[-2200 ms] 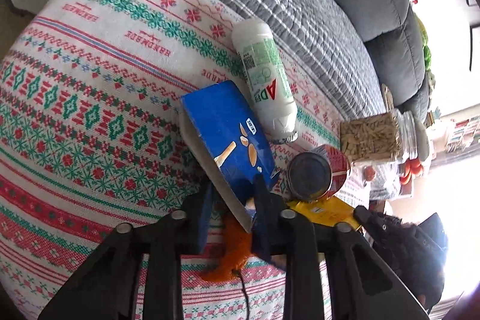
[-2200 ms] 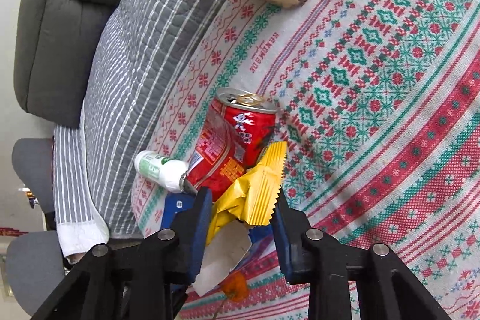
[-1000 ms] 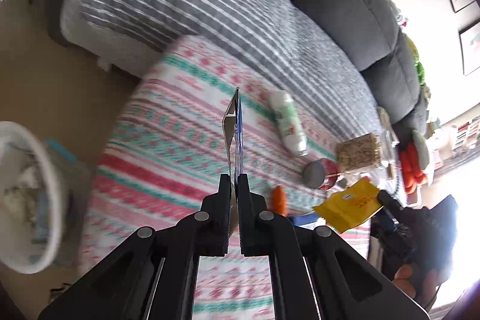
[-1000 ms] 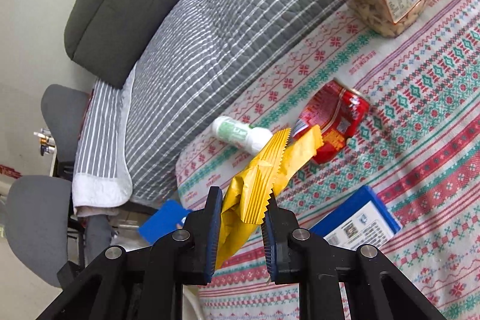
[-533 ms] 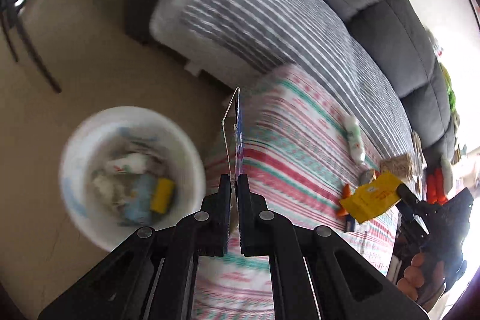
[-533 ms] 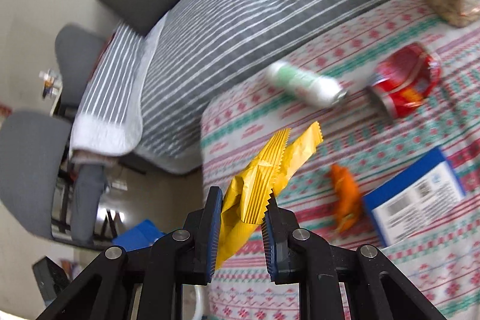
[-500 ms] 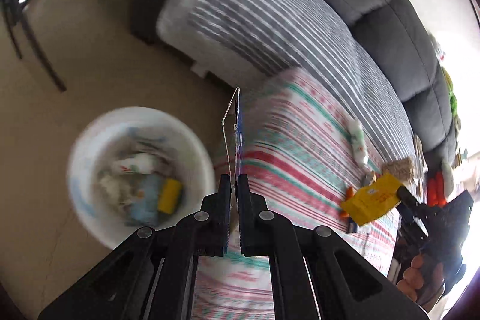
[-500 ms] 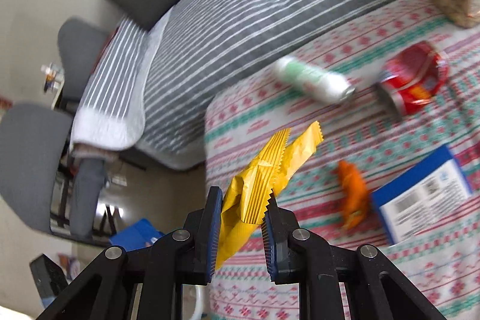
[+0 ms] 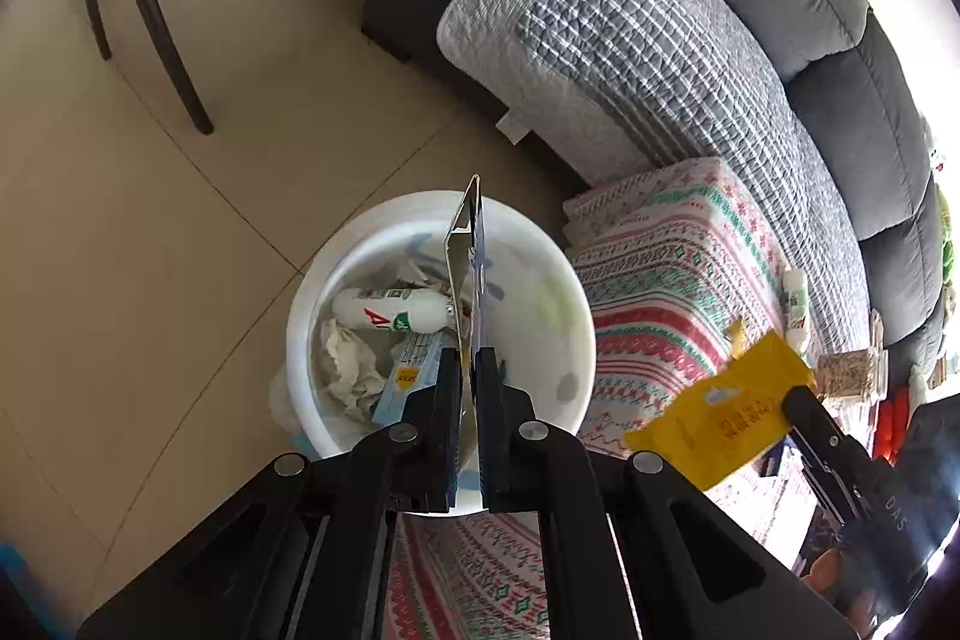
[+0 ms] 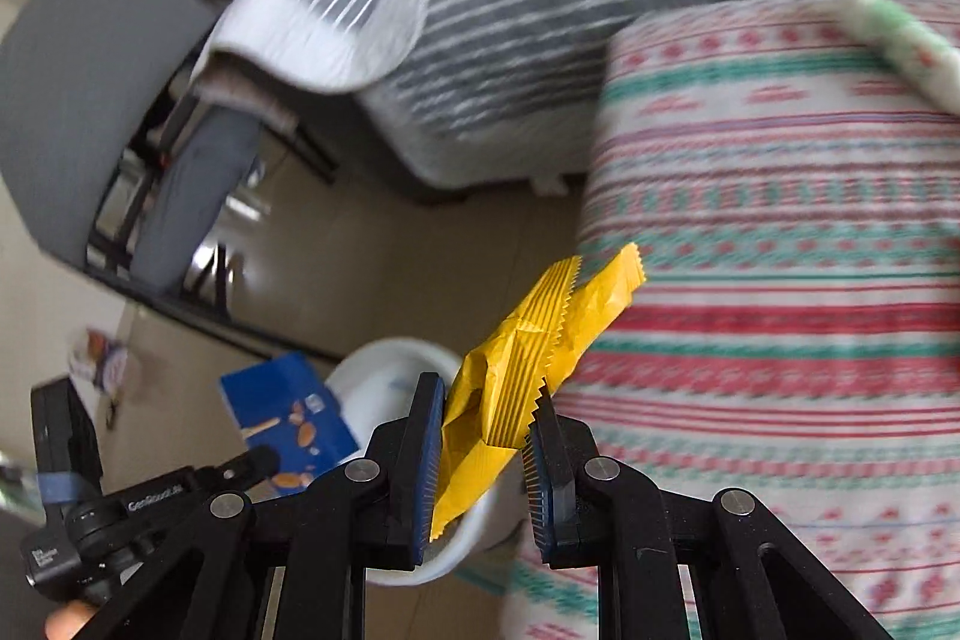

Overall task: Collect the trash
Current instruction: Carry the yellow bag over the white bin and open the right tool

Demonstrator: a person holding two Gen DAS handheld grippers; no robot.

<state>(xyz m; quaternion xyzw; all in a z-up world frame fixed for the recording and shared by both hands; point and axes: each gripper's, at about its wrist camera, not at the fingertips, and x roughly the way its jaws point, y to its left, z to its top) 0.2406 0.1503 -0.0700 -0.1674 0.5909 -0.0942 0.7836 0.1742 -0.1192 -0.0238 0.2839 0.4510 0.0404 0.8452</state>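
Note:
My left gripper (image 9: 468, 370) is shut on a flat blue snack box (image 9: 471, 268), seen edge-on and held right over the white trash bin (image 9: 558, 340). The bin holds a white bottle (image 9: 390, 310), crumpled paper and other wrappers. In the right wrist view my right gripper (image 10: 483, 436) is shut on a crumpled yellow wrapper (image 10: 540, 334), just beside the bin (image 10: 384, 370) at the table's end. That view also shows the blue box (image 10: 288, 418) in the left gripper (image 10: 264, 457). The yellow wrapper (image 9: 726, 412) appears at the right of the left wrist view.
The table with the red, green and white patterned cloth (image 9: 660, 268) stands right of the bin, with a white-green bottle (image 10: 900, 40) lying on it. A grey striped sofa (image 9: 630, 40) lies behind. Chair legs (image 9: 150, 10) stand on the tiled floor at the left.
Both grippers swung off the table toward the floor. The blue box now hangs over the bin instead of beside it. The yellow wrapper came to the table's end near the bin.

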